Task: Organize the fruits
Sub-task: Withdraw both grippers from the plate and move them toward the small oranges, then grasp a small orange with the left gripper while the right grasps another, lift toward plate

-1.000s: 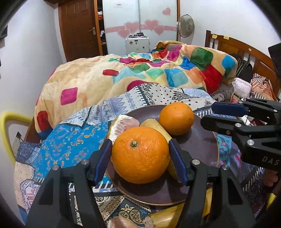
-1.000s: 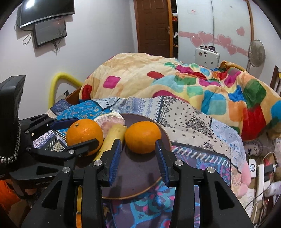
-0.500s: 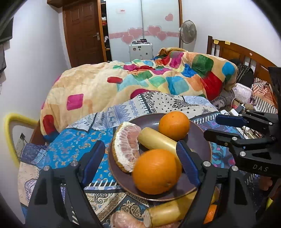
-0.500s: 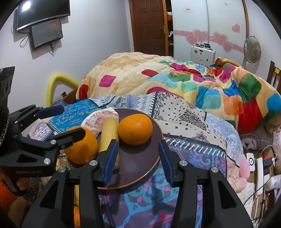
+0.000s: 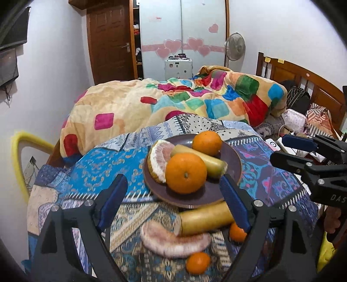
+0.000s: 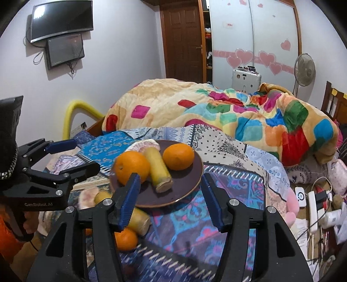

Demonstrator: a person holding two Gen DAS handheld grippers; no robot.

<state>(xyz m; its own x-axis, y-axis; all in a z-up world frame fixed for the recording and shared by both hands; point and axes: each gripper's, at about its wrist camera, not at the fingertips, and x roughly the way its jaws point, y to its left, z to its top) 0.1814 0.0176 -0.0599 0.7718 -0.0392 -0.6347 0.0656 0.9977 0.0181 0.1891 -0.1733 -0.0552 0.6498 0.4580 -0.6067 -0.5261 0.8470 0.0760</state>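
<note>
Fruits sit on my brown plate [image 5: 233, 164], which rests on the patterned cloth [image 5: 104, 169] covering the bed: two oranges (the nearer orange [image 5: 186, 172] sits at the plate's front edge), a yellow cylinder piece and a pomelo wedge [image 5: 159, 159]. Off the plate's near rim lie another cylinder [image 5: 203, 219], a peeled segment and small oranges. My left claw [image 5: 171, 208] is spread wide, gripping nothing; my right claw [image 6: 171, 202] likewise gapes.

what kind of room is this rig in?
Almost certainly a home bedroom: a colourful patchwork blanket heaped on a wooden-framed bed, sliding wardrobe doors with pink heart decals, and a wall-mounted black TV screen.
</note>
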